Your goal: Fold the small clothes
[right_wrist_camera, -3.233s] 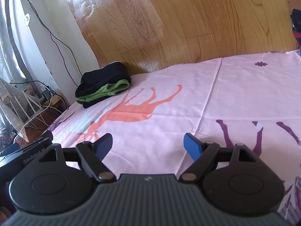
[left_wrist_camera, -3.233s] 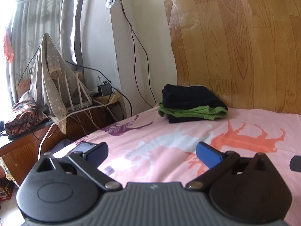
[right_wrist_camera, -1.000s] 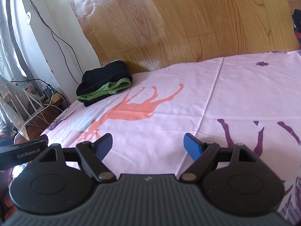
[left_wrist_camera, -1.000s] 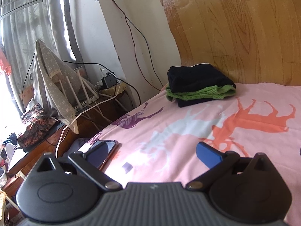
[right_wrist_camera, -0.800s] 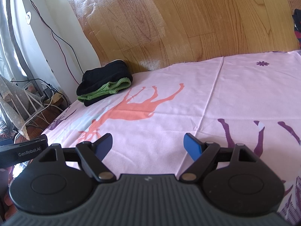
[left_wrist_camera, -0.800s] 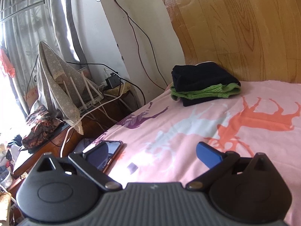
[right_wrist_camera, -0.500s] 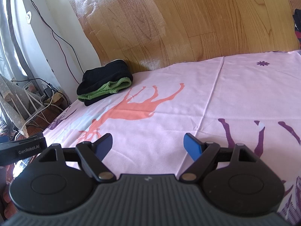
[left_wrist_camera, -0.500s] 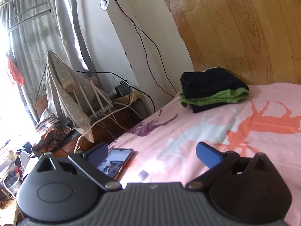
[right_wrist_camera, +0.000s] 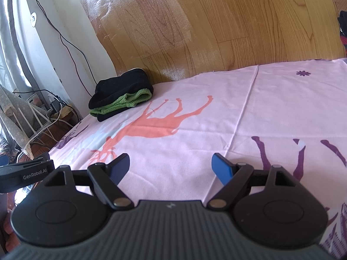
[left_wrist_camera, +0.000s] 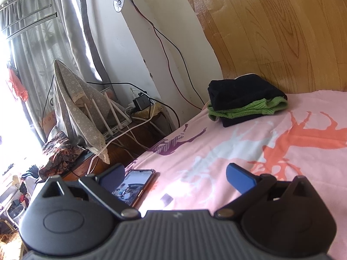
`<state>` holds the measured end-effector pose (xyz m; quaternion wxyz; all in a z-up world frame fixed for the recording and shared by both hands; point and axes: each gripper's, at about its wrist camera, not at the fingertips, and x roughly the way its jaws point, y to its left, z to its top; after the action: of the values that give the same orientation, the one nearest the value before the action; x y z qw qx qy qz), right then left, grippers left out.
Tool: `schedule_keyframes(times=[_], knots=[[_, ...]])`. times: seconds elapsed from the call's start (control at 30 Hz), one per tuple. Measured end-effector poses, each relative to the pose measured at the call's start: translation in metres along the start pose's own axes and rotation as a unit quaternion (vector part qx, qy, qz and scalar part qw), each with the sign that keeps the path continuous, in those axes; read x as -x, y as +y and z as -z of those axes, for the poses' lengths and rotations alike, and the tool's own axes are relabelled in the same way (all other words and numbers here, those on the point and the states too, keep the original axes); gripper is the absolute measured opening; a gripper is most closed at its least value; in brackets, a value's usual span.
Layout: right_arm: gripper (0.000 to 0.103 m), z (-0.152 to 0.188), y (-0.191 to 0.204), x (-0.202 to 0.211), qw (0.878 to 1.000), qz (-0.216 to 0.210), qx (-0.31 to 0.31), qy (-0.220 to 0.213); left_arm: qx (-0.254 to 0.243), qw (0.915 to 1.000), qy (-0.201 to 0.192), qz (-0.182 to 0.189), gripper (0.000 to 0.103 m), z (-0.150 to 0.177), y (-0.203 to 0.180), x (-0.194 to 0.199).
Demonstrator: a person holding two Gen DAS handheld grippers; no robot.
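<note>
At the far left corner of the bed (right_wrist_camera: 271, 99), close against the wooden headboard (right_wrist_camera: 216, 21), sits a stack of folded clothes (right_wrist_camera: 121, 93): a black piece on top, a green ribbed knit in the middle, and another dark piece underneath, 3 layers as far as the views show. In the left wrist view the same stack (left_wrist_camera: 245, 99) lies near the bed's left edge, beside the wall with its trailing cables (left_wrist_camera: 169, 49).

Both tongs are empty. The left gripper (left_wrist_camera: 175, 175) has its blue pads spread wide, hovering over the bed's near left edge, where a phone (left_wrist_camera: 134, 184) lies face up just beside its left pad. The right gripper (right_wrist_camera: 171, 169) is also spread wide, held above the pink animal-print sheet (right_wrist_camera: 195, 147), well apart from the stack.

No unfolded garment shows on the sheet between the grippers, so the next piece to fold cannot be placed from these views.

The clothes look light, soft and limp. The green knit appears thicker and stretchy, so it would likely sag and slide off its neighbours if pulled by 1 corner. A safer hold, I judge, is a pinch at 2 corners of a hem or a folded edge, 1 gripper on each, through all the layers.
</note>
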<state>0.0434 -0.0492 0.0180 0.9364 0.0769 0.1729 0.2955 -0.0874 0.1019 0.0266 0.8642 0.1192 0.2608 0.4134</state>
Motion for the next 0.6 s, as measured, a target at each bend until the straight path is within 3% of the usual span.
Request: schedule_keyframes(times=[0.6], knots=[[0.085,-0.0002,0.0003,-0.0001,1.0,0.0,0.0,0.0,0.011,0.9985,0.03,0.045,0.103,-0.0022,0.0041,-0.0002]])
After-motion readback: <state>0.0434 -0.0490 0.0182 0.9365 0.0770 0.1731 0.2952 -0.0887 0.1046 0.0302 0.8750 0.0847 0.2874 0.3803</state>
